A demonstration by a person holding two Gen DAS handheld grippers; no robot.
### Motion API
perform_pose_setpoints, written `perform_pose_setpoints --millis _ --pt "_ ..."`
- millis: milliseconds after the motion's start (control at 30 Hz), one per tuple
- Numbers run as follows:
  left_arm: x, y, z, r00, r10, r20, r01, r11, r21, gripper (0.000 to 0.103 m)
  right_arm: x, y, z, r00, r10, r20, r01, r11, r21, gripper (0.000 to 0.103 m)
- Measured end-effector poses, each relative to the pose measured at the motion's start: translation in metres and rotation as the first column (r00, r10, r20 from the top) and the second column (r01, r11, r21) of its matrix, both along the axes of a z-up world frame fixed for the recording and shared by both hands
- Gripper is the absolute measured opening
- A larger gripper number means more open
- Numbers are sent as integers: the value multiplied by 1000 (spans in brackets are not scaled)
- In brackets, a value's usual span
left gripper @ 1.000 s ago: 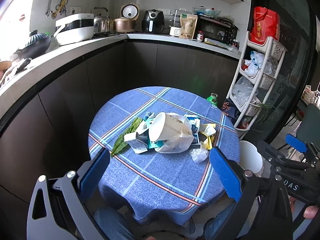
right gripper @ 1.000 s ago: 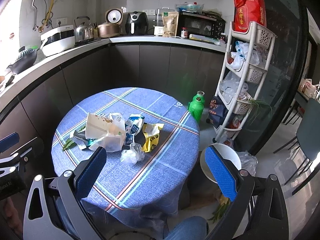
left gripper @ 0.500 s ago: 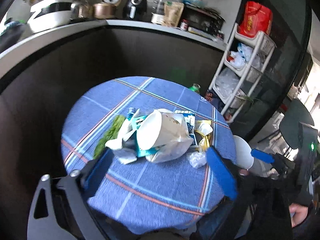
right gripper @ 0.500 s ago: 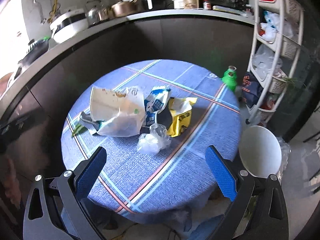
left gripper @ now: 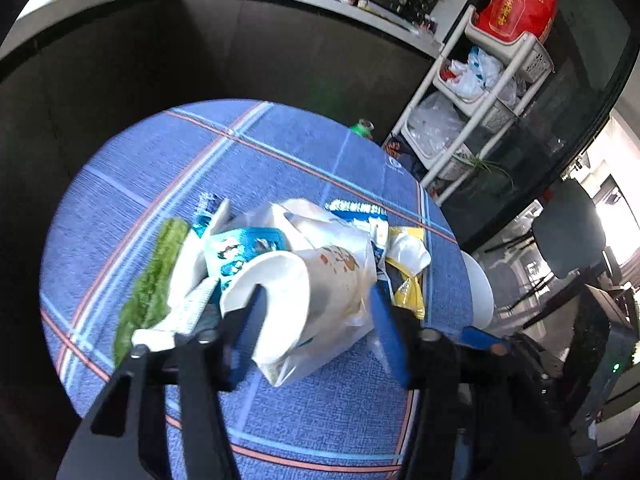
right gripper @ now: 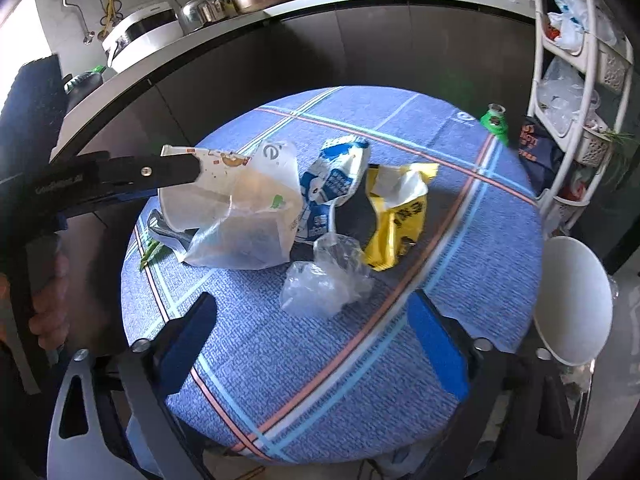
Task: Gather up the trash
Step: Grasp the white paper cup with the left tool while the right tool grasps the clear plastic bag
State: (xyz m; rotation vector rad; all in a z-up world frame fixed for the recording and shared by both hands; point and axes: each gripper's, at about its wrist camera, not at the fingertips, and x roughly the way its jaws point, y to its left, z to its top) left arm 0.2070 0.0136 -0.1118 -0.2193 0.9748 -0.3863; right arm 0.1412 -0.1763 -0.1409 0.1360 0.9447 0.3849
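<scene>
A pile of trash lies on the round blue checked table (right gripper: 320, 380): a white paper cup inside a clear plastic bag (left gripper: 320, 284) (right gripper: 224, 208), a blue-and-white carton (right gripper: 332, 188), a yellow wrapper (right gripper: 400, 216), a crumpled clear plastic wad (right gripper: 324, 280) and a green leaf (left gripper: 152, 284). My left gripper (left gripper: 316, 320) is open with its fingers on either side of the cup, one finger at the cup's mouth; it also shows in the right wrist view (right gripper: 168, 172). My right gripper (right gripper: 316, 344) is open and empty, just before the plastic wad.
A white round bin (right gripper: 572, 300) stands on the floor right of the table. A white rack (right gripper: 580, 80) with bags stands at the far right, a green bottle (right gripper: 494, 120) beside it. A dark counter (right gripper: 280, 12) with appliances curves behind.
Both grippers have moved forward and down toward the pile. The left gripper's fingers have reached the cup and narrowed around it. The right gripper has come close to the plastic wad.
</scene>
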Motion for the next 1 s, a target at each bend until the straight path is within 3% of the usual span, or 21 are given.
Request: perform_pose_setpoints --millis 33,133,200,433,567,800,867,900,933,1000 --pt "2 -2 -3 1000 -9 -15 9 1000 -2 21 3 2 -4 1000 3 -9 -3 1000 5 81" --pt "2 1 -4 999 -20 -35 18 998 -62 5 8 6 -10 1000 9 -19 -9 1000 21 72" --pt "-9 3 14 1000 0 28 1 1000 -31 5 9 6 -6 1000 17 -2 -17 999 44 70" --pt "-42 30 69 985 87 147 -80 995 -58 6 34 15 15 998 52 47 -58 990 127 69" --pt "-57 47 74 978 139 156 -133 990 -48 5 62 33 18 995 78 68 -86 989 121 67" --pt "-68 60 61 980 160 116 -158 987 -31 6 86 44 -1 997 79 18 -80 993 90 65" --pt "-72 59 53 983 155 94 -154 988 -18 18 81 42 -1 997 72 21 -74 993 88 65" --pt "-75 59 47 986 151 75 -150 988 -21 38 78 42 0 997 72 24 -74 994 84 65" --pt "-80 58 41 989 142 49 -141 990 -26 49 74 41 3 997 73 32 -75 994 78 65" --pt "-93 55 31 993 114 17 -114 993 -14 49 66 38 6 996 75 46 -79 994 76 65"
